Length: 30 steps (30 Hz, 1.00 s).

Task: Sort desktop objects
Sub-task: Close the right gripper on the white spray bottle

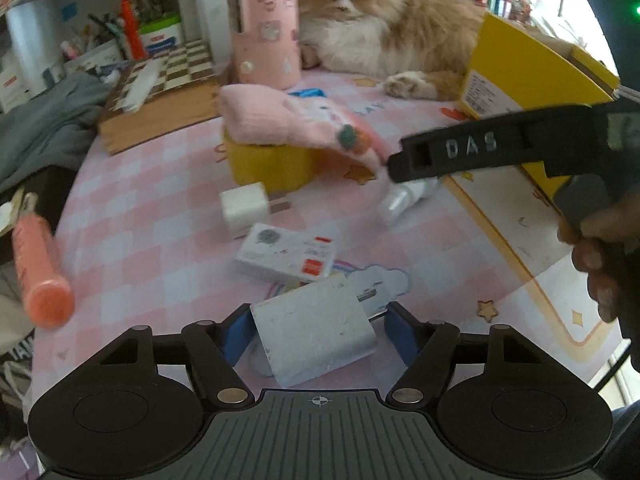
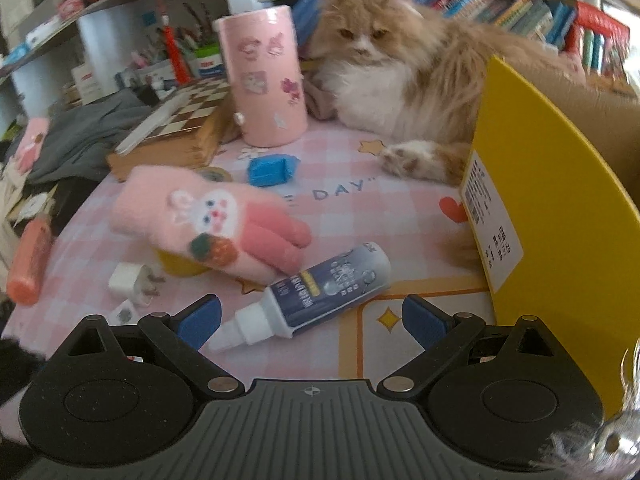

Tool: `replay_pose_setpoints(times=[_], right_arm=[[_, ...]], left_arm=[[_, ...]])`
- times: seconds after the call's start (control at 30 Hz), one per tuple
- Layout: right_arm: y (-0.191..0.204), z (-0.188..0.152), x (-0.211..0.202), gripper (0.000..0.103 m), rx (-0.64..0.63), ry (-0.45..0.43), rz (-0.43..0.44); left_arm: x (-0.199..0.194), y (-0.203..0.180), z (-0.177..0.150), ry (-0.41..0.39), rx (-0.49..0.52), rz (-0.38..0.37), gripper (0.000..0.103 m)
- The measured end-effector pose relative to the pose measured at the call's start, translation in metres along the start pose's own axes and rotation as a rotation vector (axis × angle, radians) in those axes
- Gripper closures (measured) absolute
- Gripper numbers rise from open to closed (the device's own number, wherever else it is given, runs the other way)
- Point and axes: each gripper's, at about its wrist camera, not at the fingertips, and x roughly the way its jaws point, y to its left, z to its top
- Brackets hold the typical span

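The left gripper [image 1: 316, 330] has a large white power adapter [image 1: 316, 340] between its blue pads [image 1: 236, 336]; the left pad sits against the adapter's side, while a narrow gap shows at the right pad, so a firm grip cannot be confirmed. The adapter lies tilted on the pink checked desk mat [image 1: 160, 184], prongs pointing away. Just beyond it lies one small white box [image 1: 286, 254], and past that one smaller white plug cube [image 1: 244, 208]. The right gripper [image 2: 312, 320] stands wide, its jaws either side of one blue-labelled bottle [image 2: 320, 292] with a white nozzle, not touching it; the bottle lies on its side on the mat. One pink rabbit glove [image 2: 208, 220] is draped over one yellow tape roll [image 1: 268, 166], its fingers nearly reaching the bottle. One orange tube [image 1: 40, 272] lies at the mat's left edge. Further back stand one pink cylindrical holder [image 2: 266, 76], one blue wrapped packet [image 2: 272, 170], one chessboard box [image 2: 176, 136] and one yellow carton [image 2: 552, 208] on the right. A long-haired ginger-and-white cat [image 2: 400, 68] lies at the back, one paw beside the carton.
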Motion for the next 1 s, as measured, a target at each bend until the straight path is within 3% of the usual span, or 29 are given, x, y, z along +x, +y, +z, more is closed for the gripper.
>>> replay_pose_setpoints(times=[0.2, 0.23, 0.33, 0.43, 0.53, 0.67, 0.77, 0.87, 0.97, 1.0], right_arm=[[-0.010, 0.015, 0.019, 0.006, 0.163, 0.037, -0.002], [-0.011, 0.017, 0.022, 0.010, 0.186, 0.040, -0.010], [-0.009, 0.019, 0.028, 0.039, 0.195, 0.044, -0.081], [-0.011, 0.018, 0.027, 0.043, 0.180, 0.038, -0.077], [-0.011, 0.015, 0.023, 0.043, 0.070, 0.062, -0.022], [0.007, 0.006, 0.022, 0.046, -0.284, 0.110, 0.083], [0.017, 0.000, 0.017, 0.046, -0.429, 0.077, 0.080], [0.021, -0.002, 0.013, 0.045, -0.438, 0.074, 0.040], [0.017, -0.006, 0.010, 0.063, -0.363, 0.083, 0.082], [0.017, -0.007, 0.010, 0.064, -0.349, 0.081, 0.083]], left_arm=[[-0.015, 0.025, -0.004, -0.024, -0.137, 0.042, 0.031], [-0.017, 0.027, -0.005, -0.025, -0.149, 0.050, 0.031], [-0.018, 0.032, -0.006, -0.020, -0.161, 0.064, 0.031], [-0.018, 0.031, -0.005, -0.020, -0.146, 0.061, 0.031], [-0.019, 0.026, -0.005, -0.028, -0.119, 0.044, 0.031], [-0.018, 0.022, -0.004, -0.028, -0.106, 0.033, 0.031], [-0.018, 0.021, -0.003, -0.032, -0.104, 0.033, 0.031], [-0.019, 0.020, -0.003, -0.040, -0.102, 0.027, 0.031], [-0.020, 0.020, -0.004, -0.044, -0.096, 0.028, 0.031], [-0.020, 0.020, -0.004, -0.046, -0.096, 0.028, 0.031]])
